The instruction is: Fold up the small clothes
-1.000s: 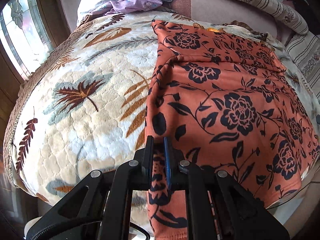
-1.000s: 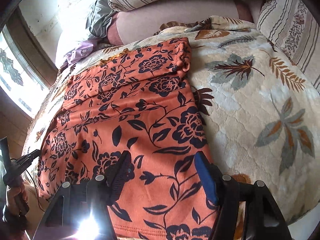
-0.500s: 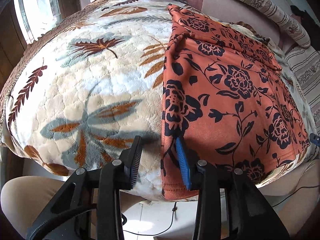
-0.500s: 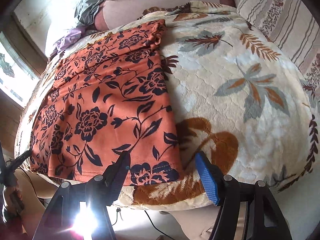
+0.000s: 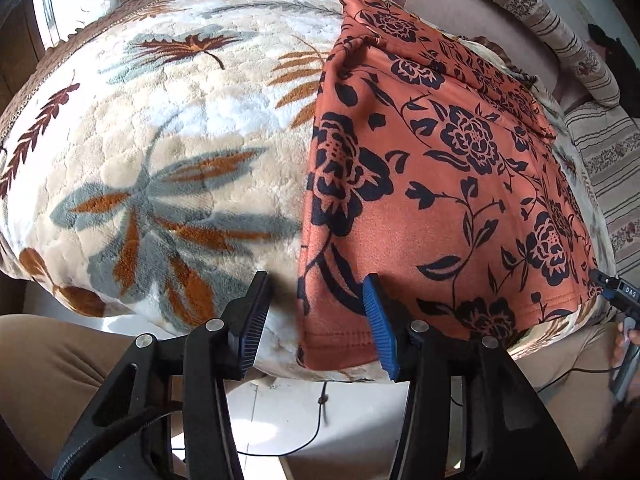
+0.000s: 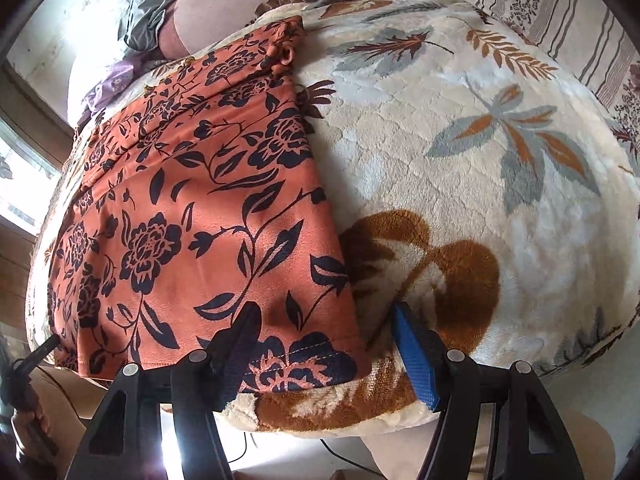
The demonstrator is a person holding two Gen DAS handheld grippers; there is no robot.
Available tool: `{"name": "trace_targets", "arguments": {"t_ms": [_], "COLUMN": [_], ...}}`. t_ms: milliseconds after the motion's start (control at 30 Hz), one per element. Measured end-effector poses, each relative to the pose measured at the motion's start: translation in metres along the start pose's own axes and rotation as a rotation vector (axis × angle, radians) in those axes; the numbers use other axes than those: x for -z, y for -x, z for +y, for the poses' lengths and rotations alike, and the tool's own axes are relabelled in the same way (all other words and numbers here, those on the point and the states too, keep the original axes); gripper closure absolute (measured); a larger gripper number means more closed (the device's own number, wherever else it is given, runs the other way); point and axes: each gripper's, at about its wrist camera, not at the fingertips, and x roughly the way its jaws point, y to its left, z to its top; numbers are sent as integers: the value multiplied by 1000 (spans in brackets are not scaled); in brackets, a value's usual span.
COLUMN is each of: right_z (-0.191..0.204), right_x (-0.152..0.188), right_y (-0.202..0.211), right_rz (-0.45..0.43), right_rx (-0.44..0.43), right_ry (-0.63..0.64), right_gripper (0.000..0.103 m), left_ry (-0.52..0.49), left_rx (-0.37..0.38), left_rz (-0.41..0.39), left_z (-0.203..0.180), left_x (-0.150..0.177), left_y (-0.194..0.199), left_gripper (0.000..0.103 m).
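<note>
On the left, the left gripper (image 5: 316,320) points down at the near edge of the bed, its jaws opening and pressing on nothing. The near left corner of the orange flowered garment (image 5: 440,184) lies between them: its left side edge runs away from the gap between the fingers, and its stitched hem crosses just ahead of the blue-padded finger (image 5: 380,332). Left of the black finger (image 5: 252,320) the leaf-patterned blanket (image 5: 160,152) is bare, wide room out to its brown border.

The garment lies flat on the blanket, hem hanging slightly over the near edge, its far end bunched toward the striped pillows (image 6: 560,16).

On the right, the right gripper (image 6: 324,344) stands with jaws apart and gripping nothing, straddling the garment's near right corner. Its black finger (image 6: 240,348) is over the cloth; its blue finger (image 6: 416,356) is over bare blanket just beyond the right side edge. Rightward the blanket is open up to the pillows.
</note>
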Motion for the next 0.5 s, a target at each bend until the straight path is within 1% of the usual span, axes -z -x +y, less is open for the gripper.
{"name": "trace_targets", "arguments": {"t_ms": [33, 67, 100, 133, 167, 200, 233, 267, 367, 433, 500], "right_z": [0, 0, 1, 1, 1, 1, 3, 7, 18, 18, 17], "right_x": [2, 4, 5, 6, 7, 7, 7, 8, 10, 10, 9], "right_y": [0, 0, -1, -1, -1, 1, 3, 7, 23, 39, 61], "right_rz": [5, 10, 9, 2, -1, -5, -10, -16, -43, -70, -117], "right_rx": [-10, -17, -11, -3, -7, -20, -31, -23, -22, -45, -67], "right_ry": [-1, 4, 14, 19, 20, 22, 30, 48, 101, 99, 88], "right_gripper": [46, 58, 63, 75, 89, 95, 95, 95, 96, 96, 96], "left_ry": [-15, -29, -35, -40, -53, -63, -57, -41, -21, 0, 27], "left_rx": [-4, -3, 8, 20, 10, 2, 17, 43, 98, 132, 168], "left_rz": [1, 3, 2, 3, 0, -6, -17, -32, -95, -134, -170], "left_z": [-4, -9, -13, -16, -19, -22, -21, -19, -13, -7, 1], "left_x": [2, 3, 5, 5, 6, 6, 7, 7, 3, -4, -11], "left_y": [-1, -2, -2, -2, -1, 1, 5, 11, 41, 62, 84], "left_gripper": [62, 74, 81, 92, 95, 96, 98, 98, 98, 98, 98]}}
